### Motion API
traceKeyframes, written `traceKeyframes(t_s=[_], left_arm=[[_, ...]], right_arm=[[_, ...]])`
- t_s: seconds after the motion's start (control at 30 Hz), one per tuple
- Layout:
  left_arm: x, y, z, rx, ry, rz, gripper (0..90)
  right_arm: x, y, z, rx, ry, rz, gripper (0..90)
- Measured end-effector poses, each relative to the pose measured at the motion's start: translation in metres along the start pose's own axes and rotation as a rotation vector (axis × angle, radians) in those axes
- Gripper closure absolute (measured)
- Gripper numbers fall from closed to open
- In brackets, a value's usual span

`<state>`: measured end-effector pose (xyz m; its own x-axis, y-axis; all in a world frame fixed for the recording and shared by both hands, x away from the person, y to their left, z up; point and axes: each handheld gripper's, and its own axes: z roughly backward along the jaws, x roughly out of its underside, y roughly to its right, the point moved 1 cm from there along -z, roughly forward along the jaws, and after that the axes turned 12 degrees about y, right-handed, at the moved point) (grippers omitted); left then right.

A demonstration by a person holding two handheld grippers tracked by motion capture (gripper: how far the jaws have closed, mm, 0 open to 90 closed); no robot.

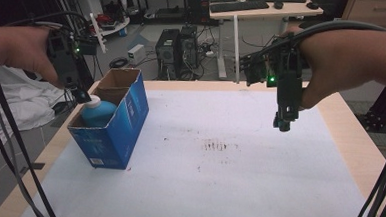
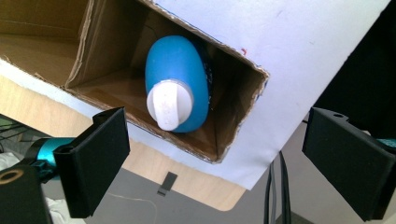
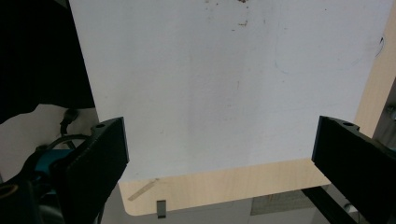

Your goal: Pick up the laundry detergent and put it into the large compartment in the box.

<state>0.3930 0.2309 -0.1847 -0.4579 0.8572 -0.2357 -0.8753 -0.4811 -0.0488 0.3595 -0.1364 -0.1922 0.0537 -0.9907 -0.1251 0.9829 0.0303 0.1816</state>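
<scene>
One blue bottle (image 2: 180, 84) with a white cap (image 2: 168, 105) lies inside an open blue cardboard box (image 1: 123, 117), which rests at the left edge of the white sheet (image 1: 237, 176) covering the wooden table (image 1: 352, 132). Above the box's mouth the left gripper (image 2: 212, 158) hangs with jaws spread wide and empty, cardboard walls flanking the bottle. Well apart, the right gripper (image 3: 219, 163) hovers over bare sheet, jaws likewise wide and holding nothing.

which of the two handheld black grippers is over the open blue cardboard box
The left gripper, held above the blue cardboard box with the blue white-capped bottle inside, jaws open. The right gripper hangs over bare white table cover.
</scene>
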Motion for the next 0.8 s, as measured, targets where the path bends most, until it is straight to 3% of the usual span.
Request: traceKeyframes(t_s=[0.2,0.3,0.37,0.4,0.47,0.53,0.63,0.67,0.8], left_arm=[[-0.007,0.007,0.005,-0.004,-0.01,-0.023,2.7],[-0.01,0.015,0.005,0.028,-0.042,-0.036,1.7],[-0.01,0.015,0.005,0.028,-0.042,-0.036,1.7],[-0.016,0.026,0.006,0.061,-0.06,-0.06,1.7],[-0.021,0.033,0.007,0.038,-0.052,-0.069,1.7],[-0.028,0.041,0.008,0.024,-0.075,-0.116,1.7],[-0.035,0.046,0.01,-0.006,-0.077,-0.142,1.7],[-0.042,0.05,0.01,0.022,-0.065,-0.15,1.7],[-0.053,0.059,0.003,0.046,-0.07,-0.176,1.7]], right_arm=[[-0.001,0.0,0.002,0.002,-0.005,0.001,2.7],[-0.002,0.0,0.003,0.001,-0.004,0.0,2.7],[-0.002,0.0,0.003,0.003,-0.006,0.0,2.7],[-0.002,-0.001,0.003,0.003,-0.009,-0.001,2.7],[-0.002,-0.001,0.004,0.003,-0.009,0.0,2.7],[-0.003,-0.001,0.004,0.002,-0.008,-0.003,2.7],[-0.004,-0.002,0.005,0.008,-0.014,-0.016,2.7],[-0.005,-0.003,0.006,0.008,-0.019,-0.016,2.7],[-0.008,-0.006,0.009,0.013,-0.021,-0.013,2.7]])
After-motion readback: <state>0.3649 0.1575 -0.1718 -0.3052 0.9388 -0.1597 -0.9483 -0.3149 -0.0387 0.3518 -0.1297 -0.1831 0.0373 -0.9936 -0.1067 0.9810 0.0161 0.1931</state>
